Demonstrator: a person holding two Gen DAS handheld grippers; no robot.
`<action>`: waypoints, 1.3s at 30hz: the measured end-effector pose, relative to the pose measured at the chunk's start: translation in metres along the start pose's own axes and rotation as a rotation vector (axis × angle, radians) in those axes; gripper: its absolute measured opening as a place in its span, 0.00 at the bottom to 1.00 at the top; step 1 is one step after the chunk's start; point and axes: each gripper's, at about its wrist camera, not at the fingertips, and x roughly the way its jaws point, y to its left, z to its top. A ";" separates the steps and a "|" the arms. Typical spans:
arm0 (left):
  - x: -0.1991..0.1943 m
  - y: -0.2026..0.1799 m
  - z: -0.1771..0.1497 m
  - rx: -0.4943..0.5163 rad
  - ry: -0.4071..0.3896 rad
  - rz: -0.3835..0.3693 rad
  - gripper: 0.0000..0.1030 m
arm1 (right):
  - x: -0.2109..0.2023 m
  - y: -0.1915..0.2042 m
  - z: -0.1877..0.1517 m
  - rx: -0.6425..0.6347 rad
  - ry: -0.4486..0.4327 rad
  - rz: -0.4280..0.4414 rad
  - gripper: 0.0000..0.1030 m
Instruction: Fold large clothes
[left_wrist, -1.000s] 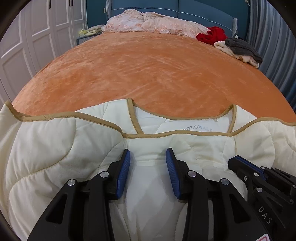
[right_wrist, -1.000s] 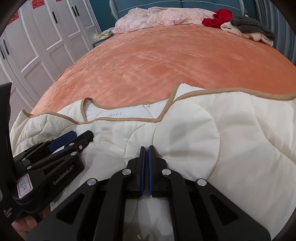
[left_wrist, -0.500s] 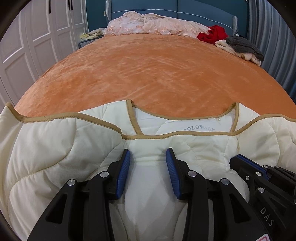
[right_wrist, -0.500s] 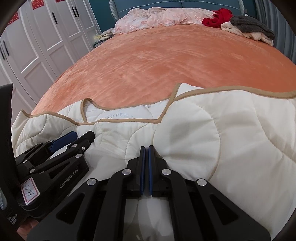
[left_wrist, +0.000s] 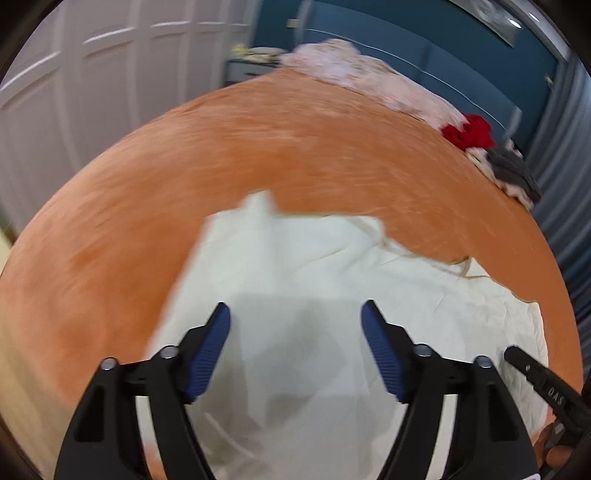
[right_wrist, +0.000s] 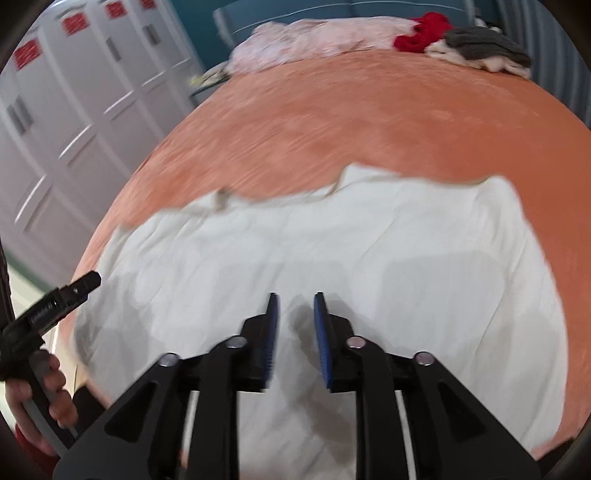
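So both my left tongs (left_wrist: 295, 347) and right tongs (right_wrist: 295, 332) hang released above the cream jacket (right_wrist: 314, 251), which stretches left-right across the bed (right_wrist: 332, 122).

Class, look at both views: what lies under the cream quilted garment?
The cream quilted garment lies spread on the orange bedspread, which shows around its far and side edges. Whether anything else sits beneath it cannot be seen; the fabric covers that area.
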 end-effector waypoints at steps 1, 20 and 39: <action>-0.008 0.010 -0.005 -0.024 0.006 0.009 0.77 | -0.004 0.009 -0.007 -0.013 0.007 0.013 0.39; 0.021 0.067 -0.062 -0.408 0.166 -0.131 0.82 | 0.042 0.037 -0.051 0.007 0.171 0.049 0.13; -0.097 0.002 -0.021 -0.119 -0.063 -0.285 0.12 | 0.015 0.063 -0.078 -0.079 0.245 0.104 0.00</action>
